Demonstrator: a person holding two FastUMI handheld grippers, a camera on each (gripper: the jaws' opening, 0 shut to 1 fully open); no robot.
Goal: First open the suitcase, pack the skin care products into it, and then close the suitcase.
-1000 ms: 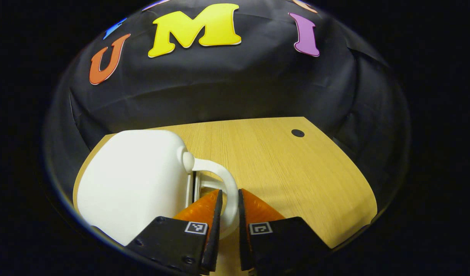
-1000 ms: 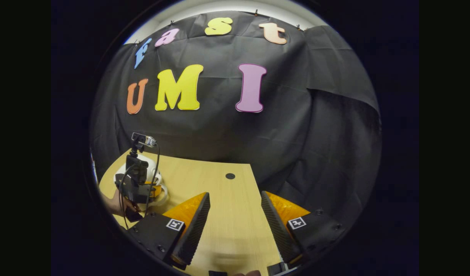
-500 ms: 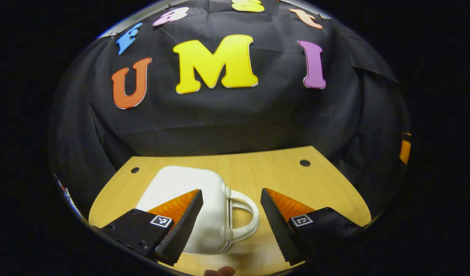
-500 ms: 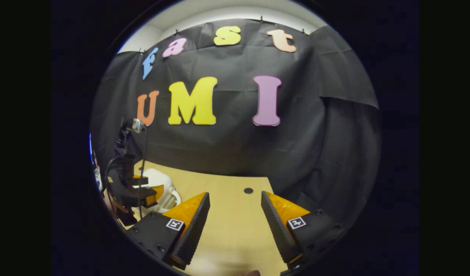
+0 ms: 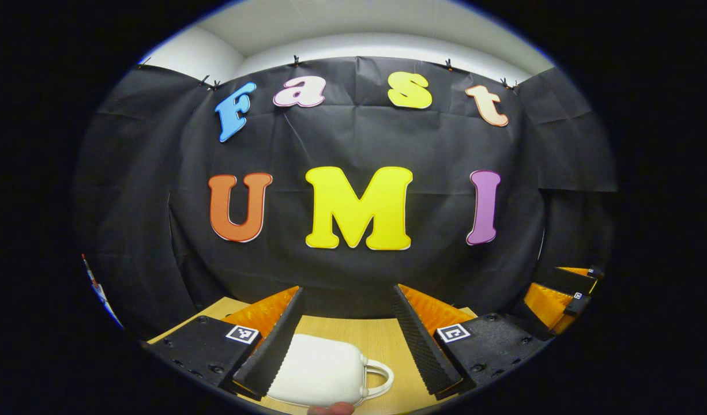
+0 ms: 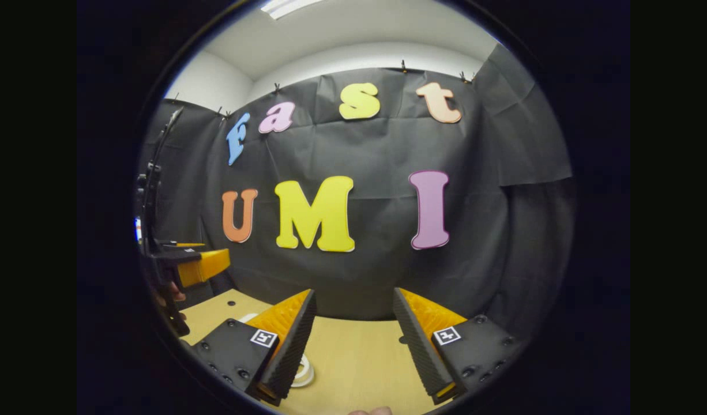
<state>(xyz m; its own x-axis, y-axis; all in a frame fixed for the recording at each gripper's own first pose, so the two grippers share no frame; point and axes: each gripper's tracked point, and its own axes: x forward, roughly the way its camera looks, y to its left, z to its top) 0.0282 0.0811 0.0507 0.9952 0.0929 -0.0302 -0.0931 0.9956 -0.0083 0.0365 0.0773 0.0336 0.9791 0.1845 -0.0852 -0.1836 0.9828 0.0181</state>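
**Both grippers spread and empty above the closed white suitcase**

In the left gripper view, the left gripper is raised over the wooden table with its two fingers spread wide and nothing between them. Below and between those fingers lies the white suitcase, a small rounded case lying flat on the table and closed, its loop handle pointing to the right of that view. The left-hand finger overlaps the case's near corner in the picture, hiding part of it; the finger is above the case, not on it. A fingertip of the person peeks in at the very bottom edge.

At the right edge of the same view the right gripper shows, off to the side of the table and apart from the suitcase.

In the right gripper view, the right gripper is likewise spread wide, empty, and held over bare tabletop. Its left-hand finger covers nearly all of the suitcase; only the handle's white loop and a sliver of the shell show past it. Farther left, the left gripper hangs in the air above the table's corner, with its mast and cable rising beside it, and part of a hand beneath it.

No skin care products can be made out on the table in either view.
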